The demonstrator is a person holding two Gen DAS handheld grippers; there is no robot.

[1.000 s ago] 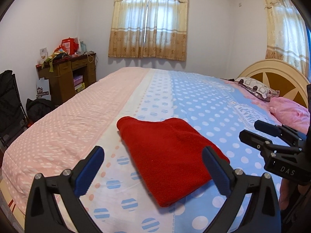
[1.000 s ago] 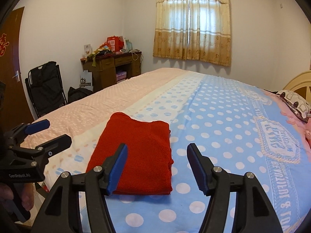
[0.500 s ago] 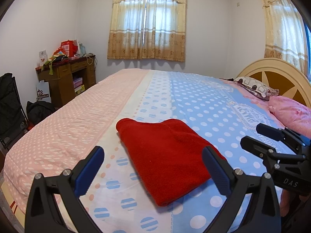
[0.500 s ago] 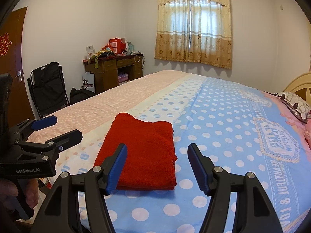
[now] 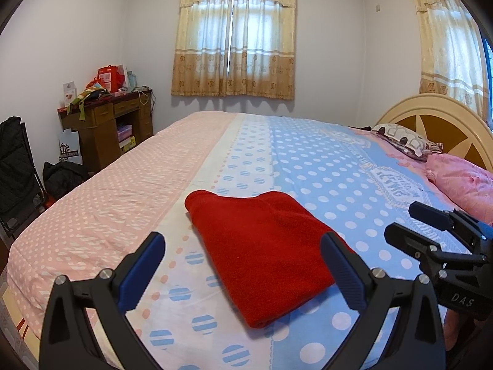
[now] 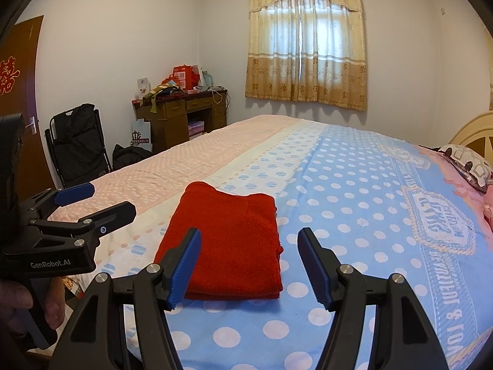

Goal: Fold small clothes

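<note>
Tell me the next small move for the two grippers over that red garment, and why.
Probably pull both back and leave it. The red knit garment already lies as a neat folded rectangle on the polka-dot bedspread. The left gripper and right gripper are both open, above the bedspread, and hold nothing. No other garment to fold is visible on the bedspread.

Two wrist views, shared red garment [image 5: 262,252]

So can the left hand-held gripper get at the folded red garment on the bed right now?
Probably yes. The left hand-held gripper is open and empty, with the red garment lying just ahead on the bedspread; nothing sits between them, and the right hand-held gripper stays off to the side.
</note>
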